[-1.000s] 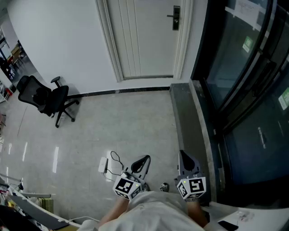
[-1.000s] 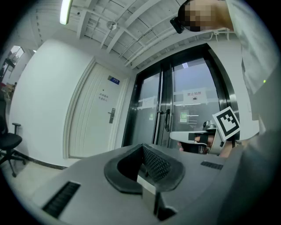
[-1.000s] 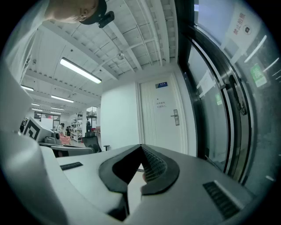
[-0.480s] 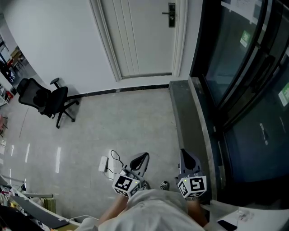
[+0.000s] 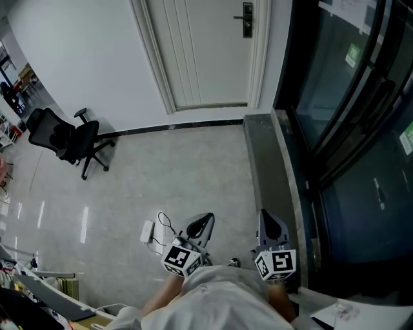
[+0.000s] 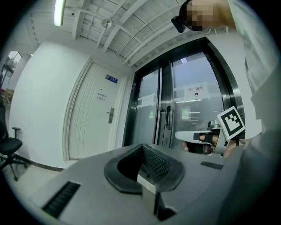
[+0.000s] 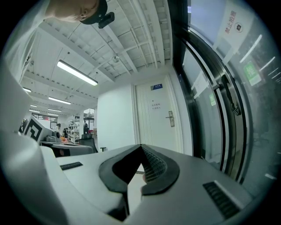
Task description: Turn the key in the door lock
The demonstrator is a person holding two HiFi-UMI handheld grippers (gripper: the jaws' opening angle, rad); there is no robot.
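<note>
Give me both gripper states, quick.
Left gripper: closed on a small metal piece; cannot tell whether it is the key.
Right gripper: closed.

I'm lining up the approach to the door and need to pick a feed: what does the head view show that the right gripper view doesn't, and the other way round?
Only the head view: the black swivel office chair and the small white adapter with black cable on the grey tiled floor, plus the left gripper and right gripper side by side.
Only the right gripper view: the long ceiling strip light, the small blue sign high on the wall, and that gripper's claw closed.
Both: the white panelled door with its dark lock plate, well ahead of the grippers.
</note>
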